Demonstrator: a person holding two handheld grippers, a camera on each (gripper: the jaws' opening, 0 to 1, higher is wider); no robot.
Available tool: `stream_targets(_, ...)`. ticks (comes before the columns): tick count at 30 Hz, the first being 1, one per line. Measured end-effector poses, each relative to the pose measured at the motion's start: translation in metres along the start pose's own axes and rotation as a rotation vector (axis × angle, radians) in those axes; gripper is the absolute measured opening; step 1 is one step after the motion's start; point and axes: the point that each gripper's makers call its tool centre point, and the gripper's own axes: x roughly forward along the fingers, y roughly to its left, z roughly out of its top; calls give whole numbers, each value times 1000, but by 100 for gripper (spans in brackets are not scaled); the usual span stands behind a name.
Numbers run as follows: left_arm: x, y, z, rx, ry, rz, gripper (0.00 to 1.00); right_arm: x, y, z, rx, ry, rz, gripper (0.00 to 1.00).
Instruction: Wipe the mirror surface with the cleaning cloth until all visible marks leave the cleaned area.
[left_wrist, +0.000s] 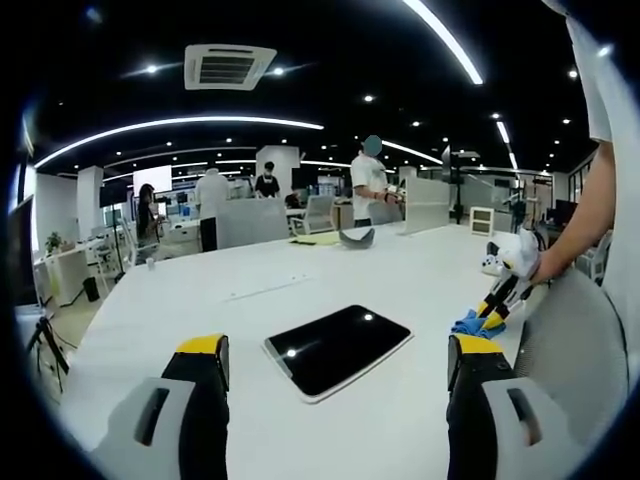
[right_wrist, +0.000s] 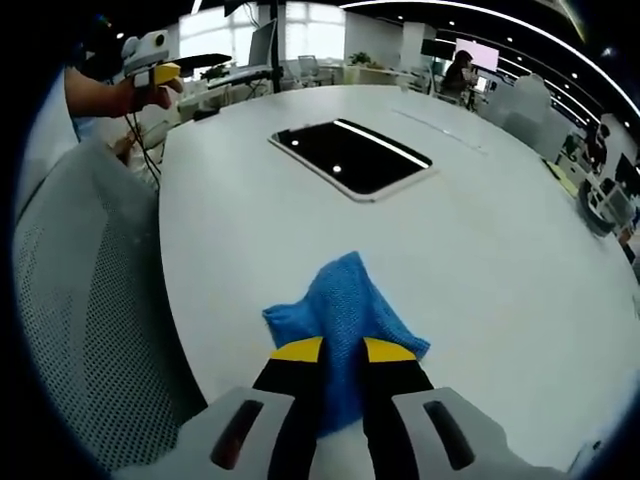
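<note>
- The mirror (left_wrist: 337, 349) lies flat on the white table (left_wrist: 200, 300), and all places below are given from it. Its glass looks dark and shows the ceiling lights; marks on it are too small to tell.
- The cloth (right_wrist: 340, 320), blue, is on the table between the mirror and the table edge nearest the right gripper, well apart from the mirror. In the left gripper view the cloth (left_wrist: 470, 324) is to the right of the mirror.
- The right gripper (right_wrist: 343, 349) has its jaws nearly closed, pinching the near part of the cloth. Seen from the other side, the right gripper (left_wrist: 492, 318) touches the cloth with its tips.
- The left gripper (left_wrist: 335, 358) has its jaws wide apart and holds nothing; it hangs near the mirror, which shows between the jaws. The same gripper (right_wrist: 150, 62) shows beyond the mirror in the right gripper view.
- I judge the step is taking the cloth; wiping has not begun, since cloth and glass are apart.
- The next move calls for carrying the cloth over to the mirror and pressing it flat on the glass. The mirror may slide, so the left gripper could steady its rim.
- A mesh chair (right_wrist: 90, 330) stands beside the cloth, off the table. Far behind the mirror are a yellow sheet (left_wrist: 318, 238), a grey curved thing (left_wrist: 357, 237) and people. Nothing stands between cloth and mirror.
</note>
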Motion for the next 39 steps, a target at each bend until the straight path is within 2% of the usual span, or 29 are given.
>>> stream_targets(16, 0, 0, 2, 4, -2, -1, 91, -1, -4, 0, 3, -1, -18, 4)
stream_targets(39, 1, 2, 3, 4, -5, 0, 90, -6, -15, 26, 4, -64, -41, 4)
